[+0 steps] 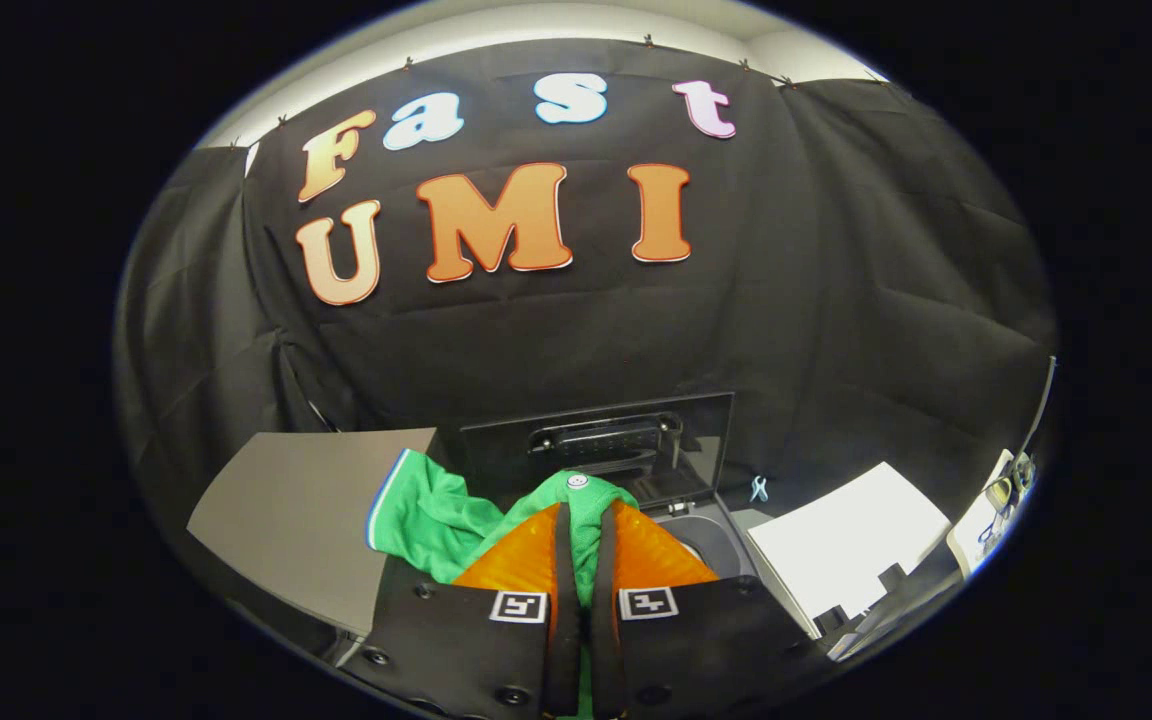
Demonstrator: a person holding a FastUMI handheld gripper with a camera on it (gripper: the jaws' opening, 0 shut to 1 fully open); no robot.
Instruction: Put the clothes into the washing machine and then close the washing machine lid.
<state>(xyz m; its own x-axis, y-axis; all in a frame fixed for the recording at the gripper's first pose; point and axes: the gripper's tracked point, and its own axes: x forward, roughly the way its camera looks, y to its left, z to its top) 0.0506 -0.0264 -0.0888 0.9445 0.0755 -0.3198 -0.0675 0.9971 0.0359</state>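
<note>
Midway through, by the look of it. Green garment [436, 520] pinched in the hand-held gripper [583, 520], fingers drawn nearly together with cloth squeezed between them, so clamped on the garment. Carried just in front of the washing machine [706, 535], its dark raised lid [596, 440] standing upright right behind the cloth. One sleeve with a white-and-blue trimmed edge hanging out to the left of the machine, over a grey panel [306, 520]. A slice of the machine's grey round opening visible just right of the fingers. Not yet dropped in: cloth apparently above or at the opening, not down inside. Left to do: lower and release the garment into the drum, tuck the trailing sleeve in, then swing the lid down. Gripper aimed level toward the lid, roughly centred on the machine, tilted slightly down. White sheet [846, 545] lying right of the machine.
</note>
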